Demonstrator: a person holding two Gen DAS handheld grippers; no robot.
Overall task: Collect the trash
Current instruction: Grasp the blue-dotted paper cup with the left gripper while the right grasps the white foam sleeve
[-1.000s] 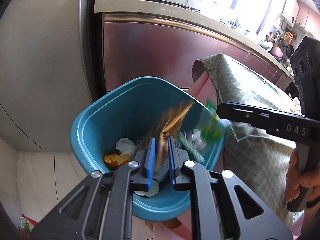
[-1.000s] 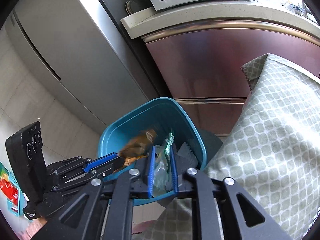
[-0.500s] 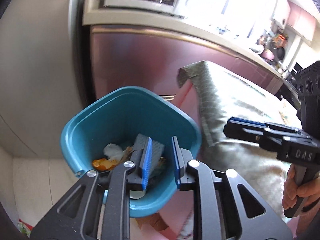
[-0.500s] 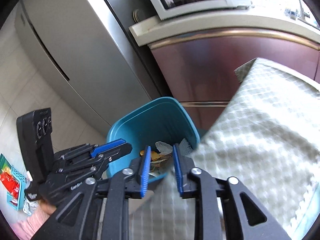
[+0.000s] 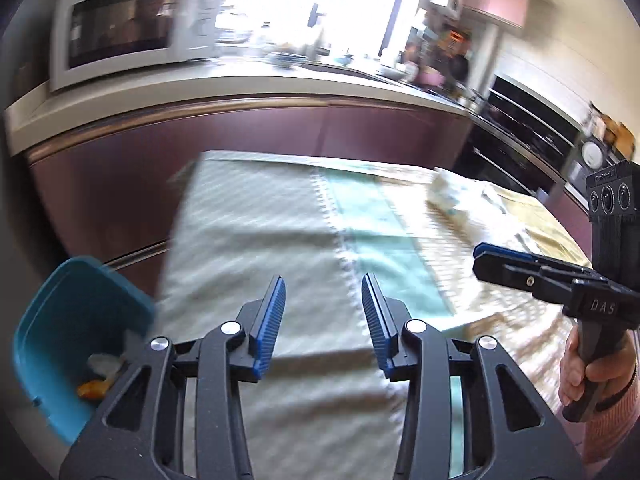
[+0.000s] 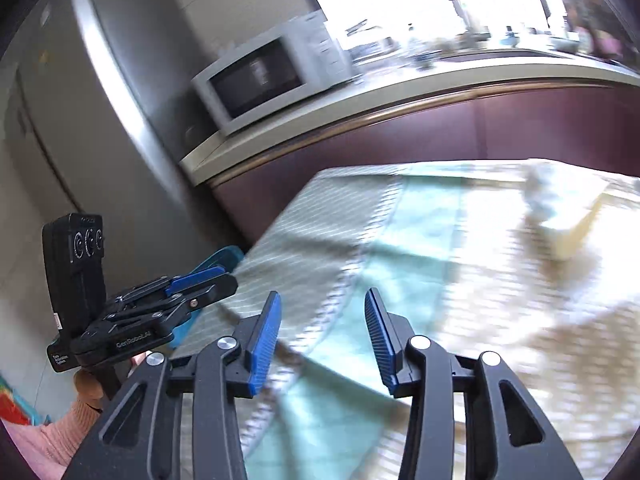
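The teal trash bin (image 5: 60,340) stands at the table's left end, with orange and pale scraps (image 5: 94,388) inside; only a sliver of the bin (image 6: 222,258) shows in the right wrist view. My left gripper (image 5: 323,320) is open and empty above the tablecloth. My right gripper (image 6: 322,332) is open and empty too, also over the cloth; it shows from the side in the left wrist view (image 5: 486,256). A white crumpled wrapper (image 5: 456,196) lies on the far right of the table, blurred in the right wrist view (image 6: 540,196).
A green and beige patterned tablecloth (image 5: 280,220) covers the table. Behind it runs a maroon cabinet with a countertop (image 5: 240,88) carrying a white microwave (image 5: 120,36). A steel fridge (image 6: 100,100) stands left. An oven (image 5: 532,128) is at the right.
Both grippers have opened wide and swung up and right, away from the bin toward the table top. The wrappers they held a second ago now lie in the bin.
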